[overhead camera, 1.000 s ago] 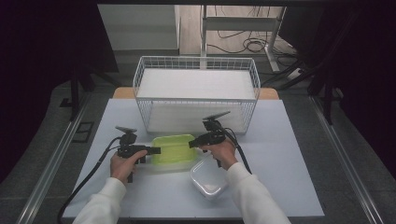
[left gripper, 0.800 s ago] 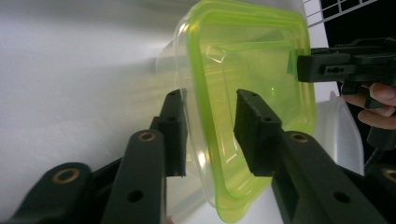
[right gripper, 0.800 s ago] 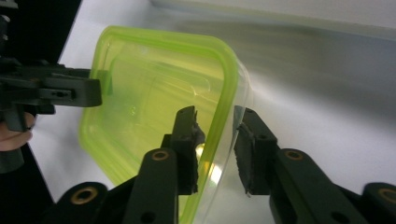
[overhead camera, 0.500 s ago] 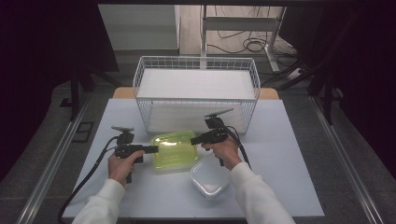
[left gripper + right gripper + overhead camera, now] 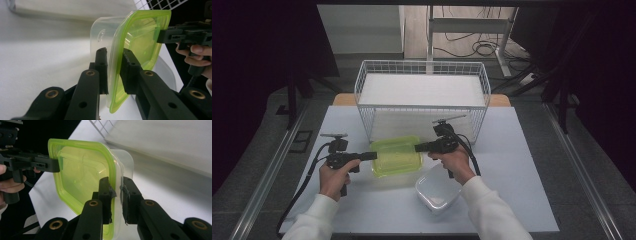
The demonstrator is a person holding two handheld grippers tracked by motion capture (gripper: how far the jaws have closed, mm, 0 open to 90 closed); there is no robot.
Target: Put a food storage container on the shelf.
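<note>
A clear container with a lime-green lid (image 5: 396, 155) hangs just above the white table, held level from both sides. My left gripper (image 5: 373, 156) pinches its left rim, and my right gripper (image 5: 418, 148) pinches the right rim. In the left gripper view the jaws (image 5: 113, 62) clamp the lid's edge (image 5: 140, 37) and the clear wall. The right gripper view shows the same grip (image 5: 116, 190) on the lid (image 5: 82, 170). Both pairs of jaws have just been closing on the rim.
A white wire basket (image 5: 422, 95) stands directly behind the container. A second clear container without a lid (image 5: 438, 190) sits on the table (image 5: 522, 165) under my right forearm. Cables trail back from both grippers.
Both grippers have closed on the container's rims and risen a little, lifting the green-lidded container off the table.
</note>
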